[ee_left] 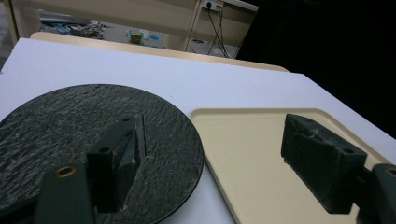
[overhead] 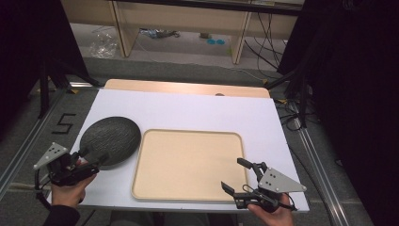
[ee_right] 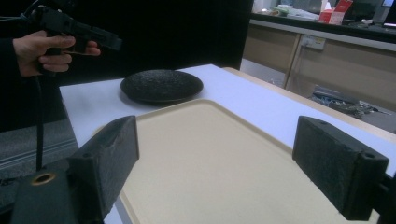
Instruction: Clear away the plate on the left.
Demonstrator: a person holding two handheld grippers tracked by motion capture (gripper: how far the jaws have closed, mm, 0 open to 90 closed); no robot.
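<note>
A white tabletop (overhead: 188, 108) carried two things. A round dark plate (overhead: 110, 140) with a rough, slate-like surface lay toward the left edge, and a shallow beige tray (overhead: 188, 165) with rounded corners lay in the middle, reaching almost to the near edge. The plate's right rim sat just beside the tray's left rim, at its far left corner; whether they touched could not be told.

The left tool (overhead: 82, 162) was held in the person's left hand (overhead: 70, 188) at the near left corner of the tabletop. In the left gripper view its jaws stood wide apart, one above the plate (ee_left: 93, 135) and the other above the tray (ee_left: 252, 154), gripping nothing.

The right tool (overhead: 237, 176) was held in the right hand (overhead: 273, 214) at the near right corner of the tabletop, its jaws spread wide over the tray's near right corner and empty. In the right gripper view the tray (ee_right: 210, 158) lay between the parted jaws, with the plate (ee_right: 161, 86) farther off.
</note>
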